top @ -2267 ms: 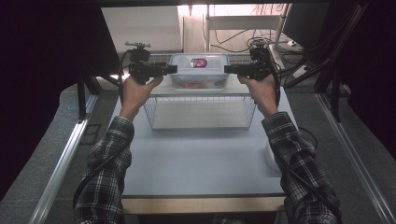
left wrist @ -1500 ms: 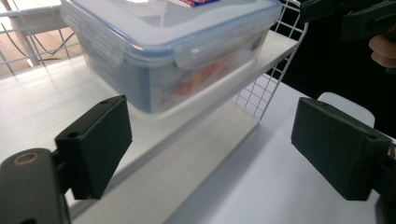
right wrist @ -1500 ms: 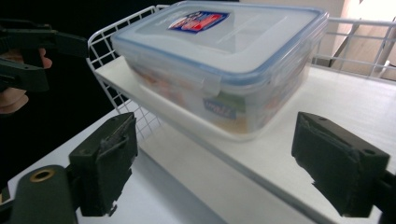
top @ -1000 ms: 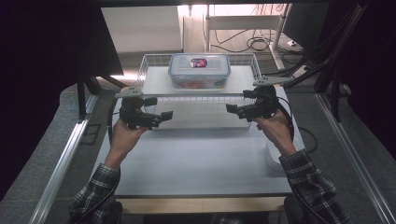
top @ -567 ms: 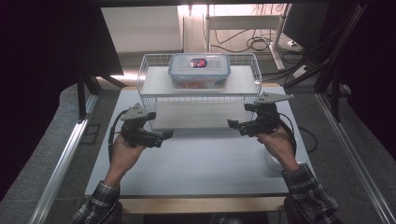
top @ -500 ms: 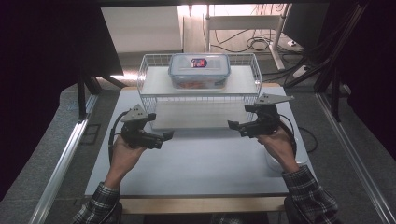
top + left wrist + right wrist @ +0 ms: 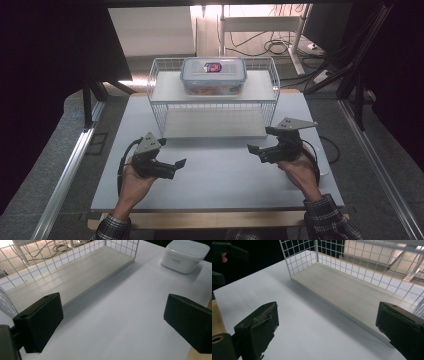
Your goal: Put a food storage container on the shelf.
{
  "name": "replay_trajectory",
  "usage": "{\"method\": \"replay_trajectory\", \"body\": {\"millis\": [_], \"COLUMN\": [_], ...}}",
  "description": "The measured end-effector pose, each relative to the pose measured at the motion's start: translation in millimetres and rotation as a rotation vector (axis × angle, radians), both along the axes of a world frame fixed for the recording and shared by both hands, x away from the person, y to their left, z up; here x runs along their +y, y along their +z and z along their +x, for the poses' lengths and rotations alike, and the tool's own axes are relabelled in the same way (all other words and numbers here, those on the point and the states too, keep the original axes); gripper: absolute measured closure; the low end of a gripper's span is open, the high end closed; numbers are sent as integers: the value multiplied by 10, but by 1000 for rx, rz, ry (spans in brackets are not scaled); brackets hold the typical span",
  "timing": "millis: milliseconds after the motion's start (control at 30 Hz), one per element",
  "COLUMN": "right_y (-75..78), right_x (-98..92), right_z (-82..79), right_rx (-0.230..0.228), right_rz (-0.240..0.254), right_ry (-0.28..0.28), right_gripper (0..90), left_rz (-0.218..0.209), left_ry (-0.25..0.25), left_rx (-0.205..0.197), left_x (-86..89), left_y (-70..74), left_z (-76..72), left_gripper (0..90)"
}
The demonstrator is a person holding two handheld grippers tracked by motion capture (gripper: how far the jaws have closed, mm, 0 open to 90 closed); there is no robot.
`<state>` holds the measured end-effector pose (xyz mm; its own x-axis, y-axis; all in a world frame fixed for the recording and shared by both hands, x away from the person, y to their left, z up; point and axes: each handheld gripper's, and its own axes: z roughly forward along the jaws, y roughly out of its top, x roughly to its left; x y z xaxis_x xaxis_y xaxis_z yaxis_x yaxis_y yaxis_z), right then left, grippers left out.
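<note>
A clear lidded food box (image 7: 213, 75) with a red label stands on the top shelf of a white wire rack (image 7: 160, 112) at the table's back. My left gripper (image 7: 176, 167) hovers low over the near left of the white table (image 7: 220, 180), pointing right. Its jaws have just been opening and stand wide apart with nothing between them (image 7: 115, 322). My right gripper (image 7: 254, 151) sits low at the near right, pointing left, also open and empty (image 7: 328, 327). Both are well clear of the rack's lower board (image 7: 72, 280) (image 7: 352, 292).
A white lidded tub (image 7: 185, 255) stands on the table beyond the rack's end in the left gripper view. Dark frame posts and cables (image 7: 345, 70) flank the table. The wooden front edge (image 7: 200, 219) runs below the hands.
Both grippers were up at the ends of the food box on the rack. They have since drawn back toward the near edge and sunk close to the table, empty.
</note>
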<state>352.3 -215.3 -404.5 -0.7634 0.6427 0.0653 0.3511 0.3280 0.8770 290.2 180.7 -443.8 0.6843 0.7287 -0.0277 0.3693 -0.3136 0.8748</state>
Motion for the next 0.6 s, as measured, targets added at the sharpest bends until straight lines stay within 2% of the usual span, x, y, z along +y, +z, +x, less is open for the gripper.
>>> {"method": "replay_trajectory", "body": {"millis": [100,233,333,467,600], "right_y": [-79,-149,-212,-292,-381], "right_x": [-15,-26,-24,-23,-35], "right_z": [-62,-144,-209,-263,-328], "right_rx": [2,0,-13,-8,-7], "right_rz": [-11,-22,-47,-56,-53], "right_ry": [2,16,18,21,0], "right_gripper": [30,30,29,27,27], "left_rz": [-8,-16,-24,-21,-32], "left_ry": [5,14,14,22,37], "left_rx": [0,19,19,18,25], "left_x": [3,10,18,38,65], "left_y": [-80,-216,-257,-319,-421], "left_z": [-50,-102,-123,-172,-243], "left_gripper": [25,28,32,28,28]}}
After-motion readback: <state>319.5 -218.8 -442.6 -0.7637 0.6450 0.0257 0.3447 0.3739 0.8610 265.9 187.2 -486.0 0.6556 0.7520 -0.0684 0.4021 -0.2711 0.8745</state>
